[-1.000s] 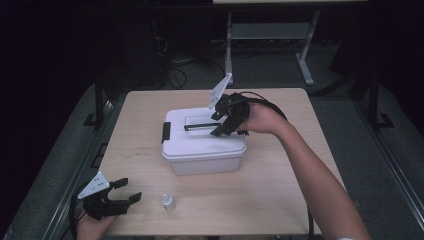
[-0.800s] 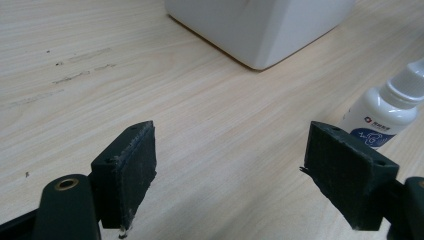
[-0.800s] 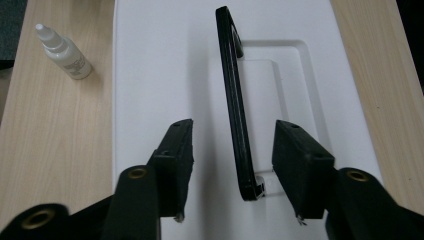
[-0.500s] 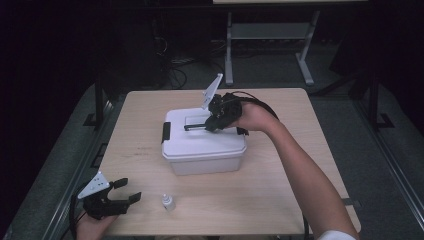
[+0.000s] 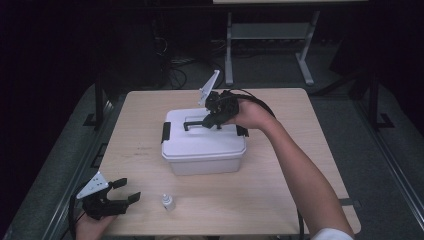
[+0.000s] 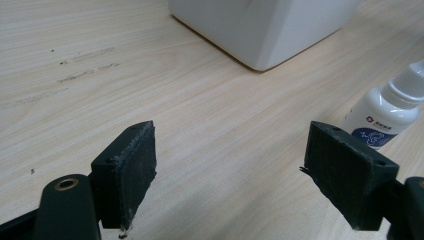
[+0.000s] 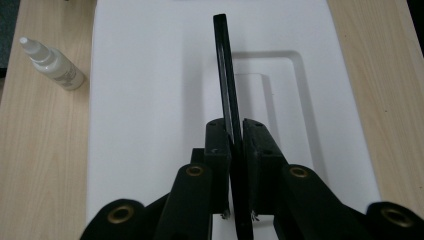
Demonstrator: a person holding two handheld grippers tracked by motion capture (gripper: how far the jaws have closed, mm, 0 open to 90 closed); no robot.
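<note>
Since the earlier frames, the right gripper [image 5: 212,120] has just been closing, and its jaws now pinch the thin black handle [image 7: 226,80] that stands up between the fingertips. The handle belongs to the white box [image 5: 204,145], whose lid lies directly beneath those fingers; gripping it edge-on like this looks like the way to lift or carry the box. Far off at the near table corner, the left gripper [image 5: 122,196] rests with its jaws wide and nothing between them, apparently waiting. A small white bottle [image 6: 386,112] stands upright just beyond its right-hand fingertip, apart from it.
</note>
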